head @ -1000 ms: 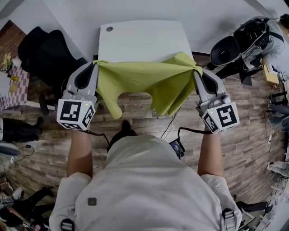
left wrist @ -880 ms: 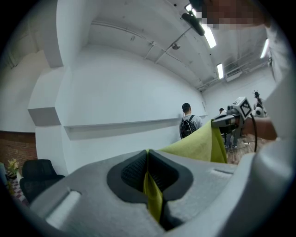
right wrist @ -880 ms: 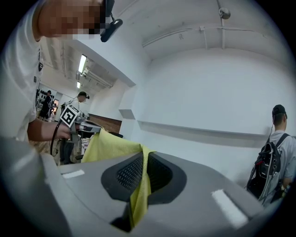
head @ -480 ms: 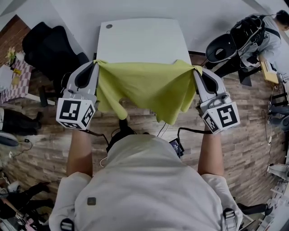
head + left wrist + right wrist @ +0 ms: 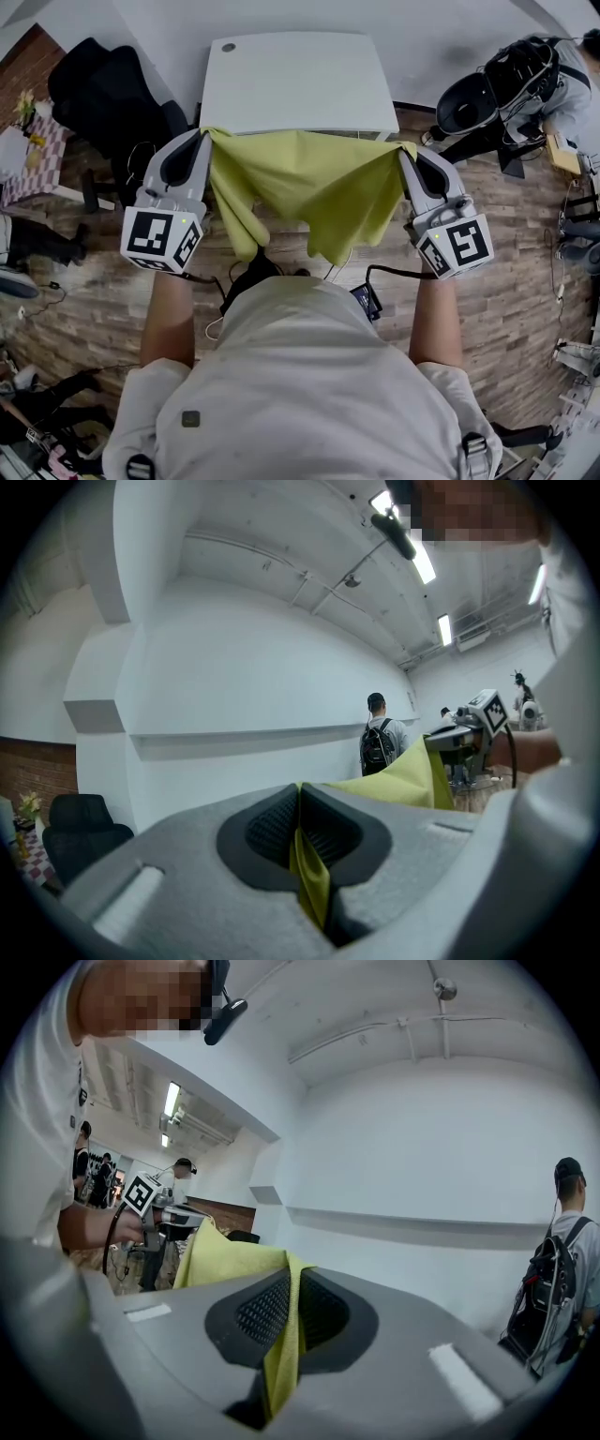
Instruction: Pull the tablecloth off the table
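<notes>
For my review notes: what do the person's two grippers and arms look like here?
Both the left gripper and right gripper are pale grey moulded shells with dark ribbed pads. Each carries a white cube with black square markers, and a black cable trails from each. The person wears a light short-sleeved shirt; forearms are bare.

The tablecloth is soft, matt yellow-green cloth, limp enough to crease, and the table has a smooth white top with only a dull sheen. The left gripper and right gripper have matt grey plastic shells with a fine grain and black, ribbed, rubbery-looking pads. The floor looks like matt, streaky-grained wooden planks.
</notes>
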The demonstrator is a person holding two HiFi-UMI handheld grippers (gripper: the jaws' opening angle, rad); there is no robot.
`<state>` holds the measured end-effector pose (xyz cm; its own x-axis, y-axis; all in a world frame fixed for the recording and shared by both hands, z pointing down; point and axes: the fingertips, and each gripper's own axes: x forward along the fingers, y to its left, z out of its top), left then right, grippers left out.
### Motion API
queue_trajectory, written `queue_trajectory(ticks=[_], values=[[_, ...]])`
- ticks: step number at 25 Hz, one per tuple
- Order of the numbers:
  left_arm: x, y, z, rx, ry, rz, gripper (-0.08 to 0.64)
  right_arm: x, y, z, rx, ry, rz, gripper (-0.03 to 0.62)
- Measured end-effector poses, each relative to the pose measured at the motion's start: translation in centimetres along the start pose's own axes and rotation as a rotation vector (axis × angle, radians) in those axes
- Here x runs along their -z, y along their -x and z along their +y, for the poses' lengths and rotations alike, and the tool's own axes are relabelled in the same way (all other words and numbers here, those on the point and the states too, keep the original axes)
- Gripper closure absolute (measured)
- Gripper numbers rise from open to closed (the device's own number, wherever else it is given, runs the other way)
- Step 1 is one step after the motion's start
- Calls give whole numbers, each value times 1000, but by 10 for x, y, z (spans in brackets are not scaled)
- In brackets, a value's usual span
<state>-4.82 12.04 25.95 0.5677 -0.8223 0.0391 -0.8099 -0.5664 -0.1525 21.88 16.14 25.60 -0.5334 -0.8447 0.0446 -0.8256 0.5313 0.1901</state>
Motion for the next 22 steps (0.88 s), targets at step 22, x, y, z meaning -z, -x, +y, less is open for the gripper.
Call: queue_trajectory(ticks=[22], values=[[17,6,1,11,20,29,552,10,-6,12,-13,-10,19,578]])
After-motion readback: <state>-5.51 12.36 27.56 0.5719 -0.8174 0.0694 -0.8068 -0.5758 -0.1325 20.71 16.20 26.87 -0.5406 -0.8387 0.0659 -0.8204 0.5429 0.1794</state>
